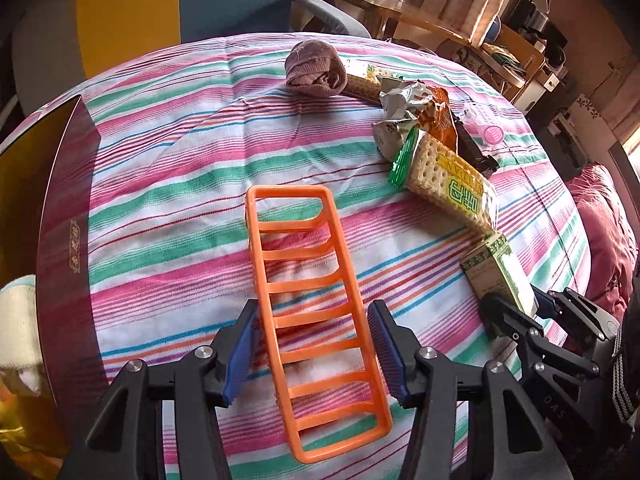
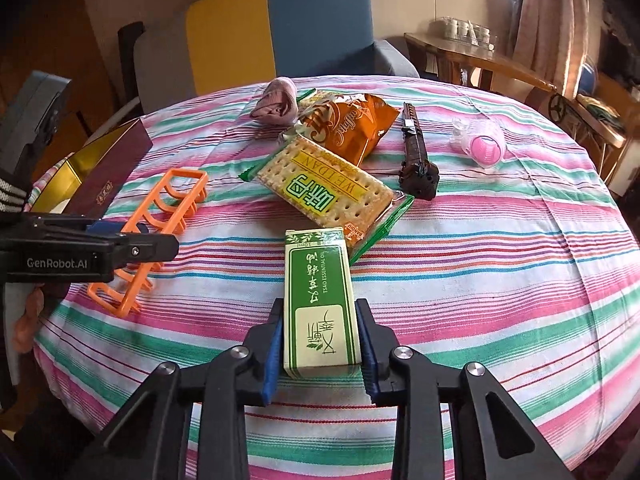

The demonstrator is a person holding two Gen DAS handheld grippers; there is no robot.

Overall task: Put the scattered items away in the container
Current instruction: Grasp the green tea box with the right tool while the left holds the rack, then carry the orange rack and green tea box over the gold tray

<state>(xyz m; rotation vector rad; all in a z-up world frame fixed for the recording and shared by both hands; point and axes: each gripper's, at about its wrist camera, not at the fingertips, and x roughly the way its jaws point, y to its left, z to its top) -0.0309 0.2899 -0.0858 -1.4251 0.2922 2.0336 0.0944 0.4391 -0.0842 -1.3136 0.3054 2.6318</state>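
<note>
a: how many things are seen on the striped cloth (image 2: pixel 480 264)?
b: seven loose things are counted in the right wrist view: one orange rack (image 1: pixel 316 316), one green box (image 2: pixel 320 304), one cracker pack (image 2: pixel 324 192), one orange snack bag (image 2: pixel 352 128), one rolled brown cloth (image 2: pixel 278 102), one black bar-shaped thing (image 2: pixel 418 160) and one pink and clear plastic thing (image 2: pixel 482 146).

a: and the container?
b: one dark red box with a gold inside (image 2: pixel 100 172) is placed at the left edge of the table. in the left wrist view something pale and something gold are seen at its corner, but whether they are inside cannot be told.

a: how are the two tongs standing?
b: the right gripper (image 2: pixel 320 344) is closed on the green box; both blue pads are pressed on its long sides, and the box lies on the cloth just in front of the cracker pack. the left gripper (image 1: pixel 316 356) is placed around the orange rack. its pads are seen near the rack's sides with a small gap, so the rack is not squeezed.

a: what is hard to make out?
b: a second cracker pack (image 1: pixel 362 80) is partly covered by the rolled brown cloth and a crumpled silver wrapper (image 1: pixel 400 116). the black bar-shaped thing cannot be named. the container is cut off by the frame.
</note>
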